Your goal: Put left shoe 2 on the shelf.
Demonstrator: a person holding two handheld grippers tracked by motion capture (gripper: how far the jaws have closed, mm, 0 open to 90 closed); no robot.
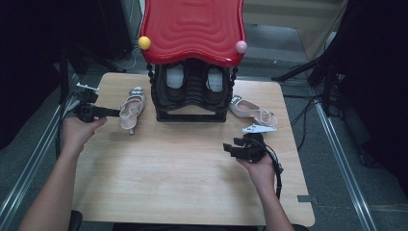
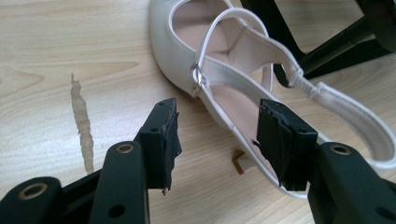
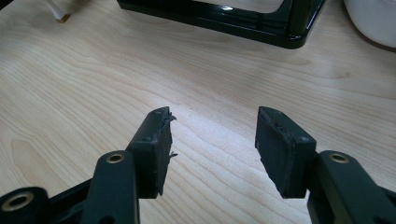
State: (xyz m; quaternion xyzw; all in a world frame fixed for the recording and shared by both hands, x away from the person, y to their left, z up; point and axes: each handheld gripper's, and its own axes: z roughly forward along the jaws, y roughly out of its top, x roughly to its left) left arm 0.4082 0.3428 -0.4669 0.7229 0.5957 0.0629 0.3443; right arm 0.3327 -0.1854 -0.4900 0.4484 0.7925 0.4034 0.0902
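Left hand-held gripper (image 1: pixel 114 113) at the far left of the black shoe rack (image 1: pixel 191 91), jaws spread apart and gripping nothing, tips just short of the white slingback shoe (image 1: pixel 132 109). Same shoe lying on the table (image 1: pixel 183 178) just left of the rack, heel toward the person; seen close in the left gripper view (image 2: pixel 233 74), buckle strap between the parted pads, neither pad pressing it. Red wavy lid (image 1: pixel 192 29) on top of the rack, dark shoes inside. Second white shoe (image 1: pixel 252 111) just right of the rack. Right hand-held gripper (image 1: pixel 230 147) in front of the rack toward its right corner, jaws wide, empty over bare wood.
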